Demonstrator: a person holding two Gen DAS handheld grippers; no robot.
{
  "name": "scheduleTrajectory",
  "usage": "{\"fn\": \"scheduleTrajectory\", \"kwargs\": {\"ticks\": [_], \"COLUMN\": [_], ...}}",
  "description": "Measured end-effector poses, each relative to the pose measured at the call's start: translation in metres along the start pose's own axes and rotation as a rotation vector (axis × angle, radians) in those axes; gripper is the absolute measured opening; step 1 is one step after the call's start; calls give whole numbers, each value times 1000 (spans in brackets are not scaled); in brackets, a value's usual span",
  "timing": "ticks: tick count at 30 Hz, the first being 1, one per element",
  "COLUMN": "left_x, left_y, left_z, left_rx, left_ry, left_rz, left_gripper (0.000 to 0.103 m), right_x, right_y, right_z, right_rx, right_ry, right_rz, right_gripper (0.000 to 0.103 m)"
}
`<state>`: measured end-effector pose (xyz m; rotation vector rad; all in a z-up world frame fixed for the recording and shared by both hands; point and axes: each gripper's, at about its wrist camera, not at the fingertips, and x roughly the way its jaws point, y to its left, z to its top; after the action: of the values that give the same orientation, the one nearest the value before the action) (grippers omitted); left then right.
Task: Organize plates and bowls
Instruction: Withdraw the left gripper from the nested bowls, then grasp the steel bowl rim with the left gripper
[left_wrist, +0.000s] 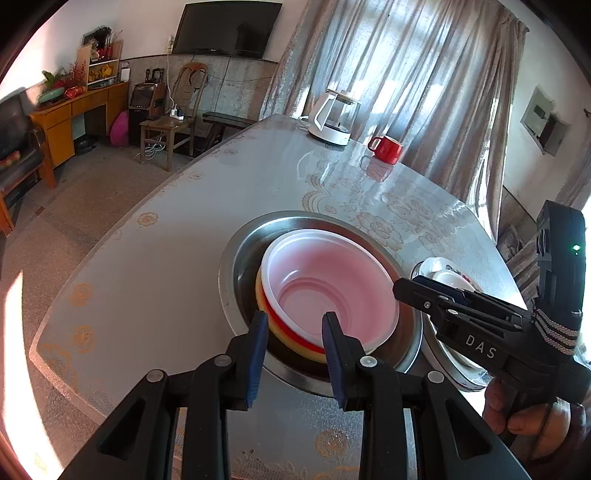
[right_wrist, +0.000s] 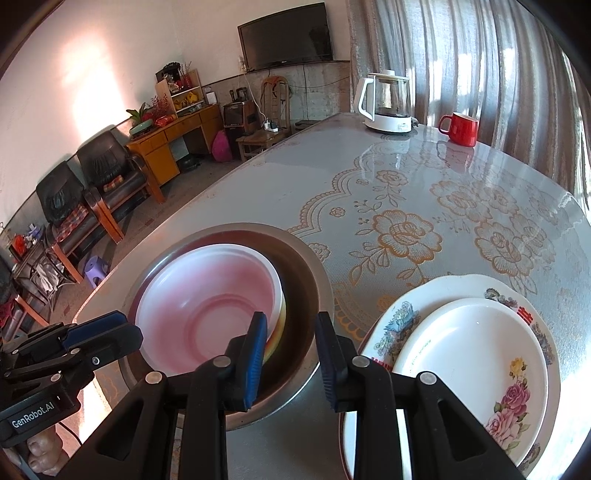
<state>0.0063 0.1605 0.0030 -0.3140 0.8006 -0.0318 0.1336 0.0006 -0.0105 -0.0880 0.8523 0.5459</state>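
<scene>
A stack of plastic bowls (left_wrist: 325, 291), white-pink on top of a red and a yellow one, rests in a steel basin (left_wrist: 236, 254) on the table. My left gripper (left_wrist: 295, 325) straddles the stack's near rim, one pad outside the yellow bowl and one inside the top bowl, with slack showing between them. My right gripper (right_wrist: 291, 325) has the basin's (right_wrist: 295, 258) right rim between its pads, one inside the wall and one outside, and it looks closed on it. Two stacked plates (right_wrist: 472, 350) lie just right of the basin.
A white kettle (right_wrist: 388, 107) and a red mug (right_wrist: 461, 127) stand at the table's far end by the curtain. The table's left edge drops to the floor, with armchairs (right_wrist: 92, 177) and a wooden desk beyond. A hand (left_wrist: 517, 417) holds the right gripper's handle.
</scene>
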Motion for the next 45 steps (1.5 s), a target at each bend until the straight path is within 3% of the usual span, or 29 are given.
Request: {"fn": "scheduleTrajectory", "kwargs": {"ticks": [17,22,45], "left_x": [-10,-13,-15], "left_y": [3,4,33], "left_z": [-4,-4,-5], "left_rx": [-12,-23,-93], "left_ry": [-15,-19,-22], "left_rz": [11,14,50], "left_gripper": [34,41,40], "right_x": [-4,-4,-13], "right_y": [-16,-18,-18], "right_z": [-15,-19,-22], "right_rx": [78,90,93], "right_ry": [16,19,10], "right_rz": [27,38,107], "right_gripper": [26,26,26]}}
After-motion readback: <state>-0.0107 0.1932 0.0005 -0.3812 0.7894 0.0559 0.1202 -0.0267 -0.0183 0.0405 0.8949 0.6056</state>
